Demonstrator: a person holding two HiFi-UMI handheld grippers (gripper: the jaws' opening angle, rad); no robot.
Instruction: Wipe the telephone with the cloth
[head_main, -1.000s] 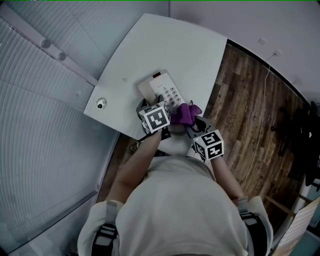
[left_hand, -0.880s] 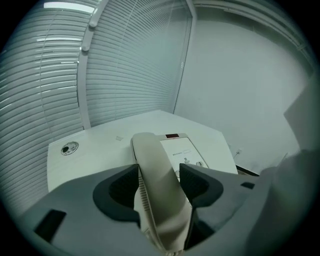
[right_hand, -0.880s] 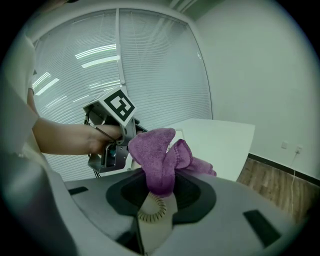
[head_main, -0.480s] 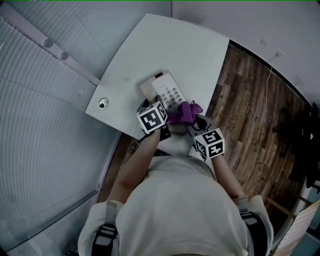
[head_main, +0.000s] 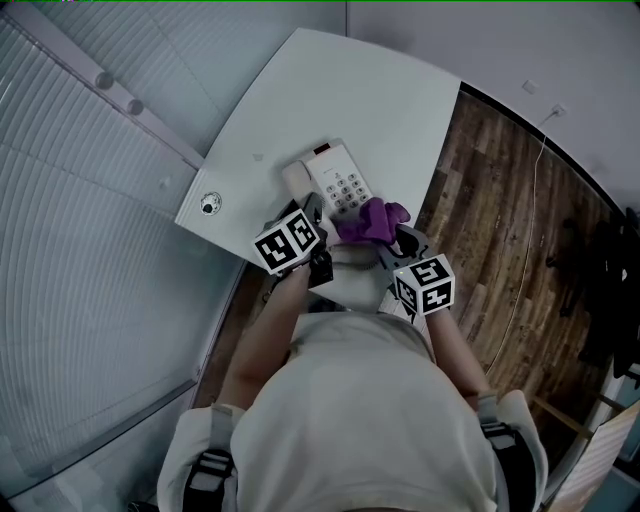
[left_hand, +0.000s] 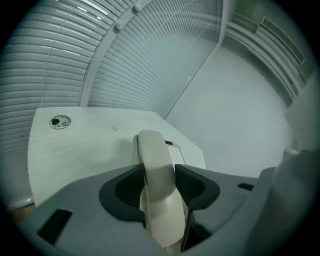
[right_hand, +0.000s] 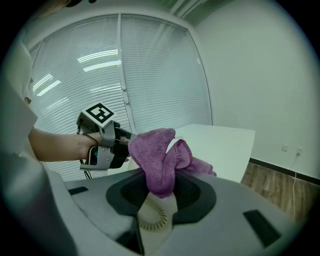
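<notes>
A cream telephone (head_main: 340, 180) lies on the white table (head_main: 340, 90), its handset (head_main: 298, 180) along the left side. In the left gripper view the handset (left_hand: 157, 185) runs straight between the jaws. My left gripper (left_hand: 159, 189) has just been closing, and its pads now press on the handset's sides. My right gripper (right_hand: 159, 187) is shut on a bunched purple cloth (right_hand: 157, 155). It holds the cloth (head_main: 370, 222) at the phone's near right corner. A coiled cord (right_hand: 152, 215) shows below the cloth.
The table's near edge sits right under both grippers, with wooden floor (head_main: 500, 220) to the right. A round grommet (head_main: 208, 205) marks the table's left corner. Window blinds (head_main: 90, 200) line the left side. The left gripper's marker cube (right_hand: 100, 112) appears in the right gripper view.
The left gripper has rolled, so its marker cube is tilted and sits a little lower left. The right gripper and the cloth have stayed put.
</notes>
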